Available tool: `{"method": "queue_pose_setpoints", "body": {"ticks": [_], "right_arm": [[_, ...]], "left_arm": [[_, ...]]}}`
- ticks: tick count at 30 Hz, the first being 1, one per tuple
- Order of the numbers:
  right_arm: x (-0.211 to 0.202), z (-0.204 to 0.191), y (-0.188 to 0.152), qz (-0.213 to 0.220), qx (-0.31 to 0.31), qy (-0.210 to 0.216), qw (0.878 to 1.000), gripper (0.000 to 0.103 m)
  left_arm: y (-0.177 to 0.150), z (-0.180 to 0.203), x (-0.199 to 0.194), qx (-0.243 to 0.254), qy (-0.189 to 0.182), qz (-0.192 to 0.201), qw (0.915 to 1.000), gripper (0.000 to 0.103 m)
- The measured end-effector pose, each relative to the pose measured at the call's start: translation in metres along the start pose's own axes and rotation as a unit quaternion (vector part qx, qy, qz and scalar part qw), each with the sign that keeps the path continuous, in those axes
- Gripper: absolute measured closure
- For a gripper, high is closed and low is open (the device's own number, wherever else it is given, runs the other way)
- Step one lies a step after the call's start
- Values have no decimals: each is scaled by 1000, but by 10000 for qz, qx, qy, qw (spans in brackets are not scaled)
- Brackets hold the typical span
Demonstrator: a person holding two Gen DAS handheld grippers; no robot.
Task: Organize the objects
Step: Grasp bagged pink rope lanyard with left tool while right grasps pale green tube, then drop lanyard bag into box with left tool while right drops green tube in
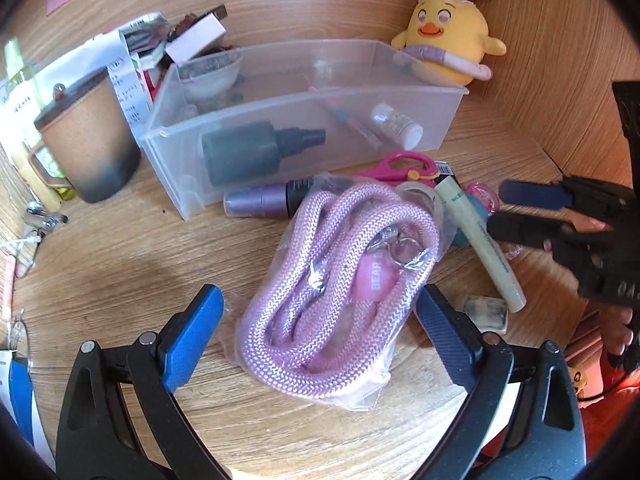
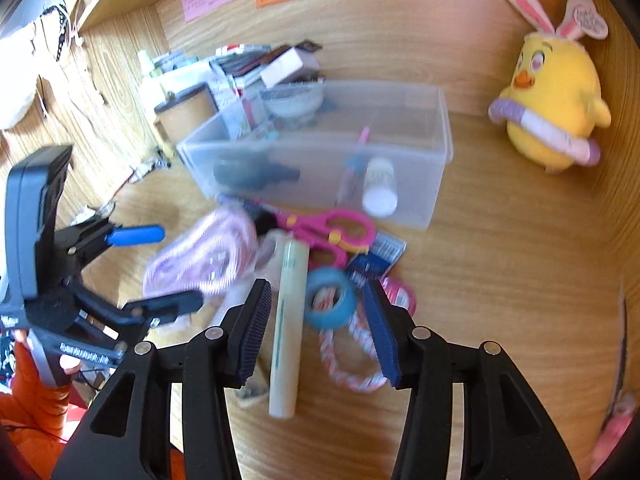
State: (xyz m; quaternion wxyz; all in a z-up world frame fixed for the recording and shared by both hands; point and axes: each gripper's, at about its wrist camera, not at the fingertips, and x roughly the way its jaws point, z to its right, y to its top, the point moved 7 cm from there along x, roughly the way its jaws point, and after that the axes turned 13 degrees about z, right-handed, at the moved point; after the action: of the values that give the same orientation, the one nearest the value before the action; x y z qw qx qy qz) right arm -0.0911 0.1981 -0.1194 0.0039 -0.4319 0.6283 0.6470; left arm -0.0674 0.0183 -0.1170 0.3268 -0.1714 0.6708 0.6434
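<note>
Left claw (image 1: 320, 312) gapes wide around the bagged coil of pink braided rope (image 1: 336, 280) on the wooden desk (image 1: 120, 264). Right claw (image 2: 318, 320), also spread wide, straddles a pale yellow-green tube (image 2: 288, 328) and blue tape roll (image 2: 330, 298).

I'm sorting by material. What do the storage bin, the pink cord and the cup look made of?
Storage bin: frosted translucent plastic; its contents show through. Pink cord: braided textile rope with metal clips, inside a clear crinkly plastic bag. Cup: matte, tan fading to dark grey, perhaps ceramic.

On desk: 1 clear bin (image 1: 440, 120), 1 bagged pink rope (image 1: 340, 280), 1 pr pink scissors (image 1: 404, 166), 1 pale tube (image 2: 286, 328), 1 blue tape roll (image 2: 330, 300), 1 chick plush (image 1: 452, 40), 1 mug (image 1: 88, 136). In bin: 1 dark bottle (image 1: 256, 148), 1 white bottle (image 1: 396, 122).
</note>
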Motion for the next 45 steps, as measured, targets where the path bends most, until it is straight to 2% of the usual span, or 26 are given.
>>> {"method": "queue_pose_setpoints", "body": {"ticks": [3,8,11,12,14,17,25,34,45], "right_arm": [[-1,-4,-11,-49,-15,-11,10000,60],[-2,-13,-19,-136,-132,59,9998,74],[3,-17,-22,-230,-186,77,9995,79],[5,-18,-24,-257,-204,71,9994,80],[7,-18,-25,-287,-228,53,9993,87],[6,-18,-25,-222,-227,23,9995,88],[-7,-13,-13,23,-170,3,9999,89],[-23,2,19,446,-149,-192,9987,89],[-31,19,76,1085,-170,-339,9934,89]], "left_arm": [[0,0,8,-92,-101,-119,9998,5],[1,4,19,-226,-373,-238,9988,5],[2,4,20,-297,-433,-234,9983,6],[3,4,19,-279,-423,-193,9985,9],[3,5,13,-183,-411,-80,9990,21],[2,4,7,-69,-315,35,9995,37],[1,-9,-7,-221,-27,306,9993,51],[14,-26,-29,-586,161,684,9958,54],[66,-36,-60,-676,409,1478,9859,54]]}}
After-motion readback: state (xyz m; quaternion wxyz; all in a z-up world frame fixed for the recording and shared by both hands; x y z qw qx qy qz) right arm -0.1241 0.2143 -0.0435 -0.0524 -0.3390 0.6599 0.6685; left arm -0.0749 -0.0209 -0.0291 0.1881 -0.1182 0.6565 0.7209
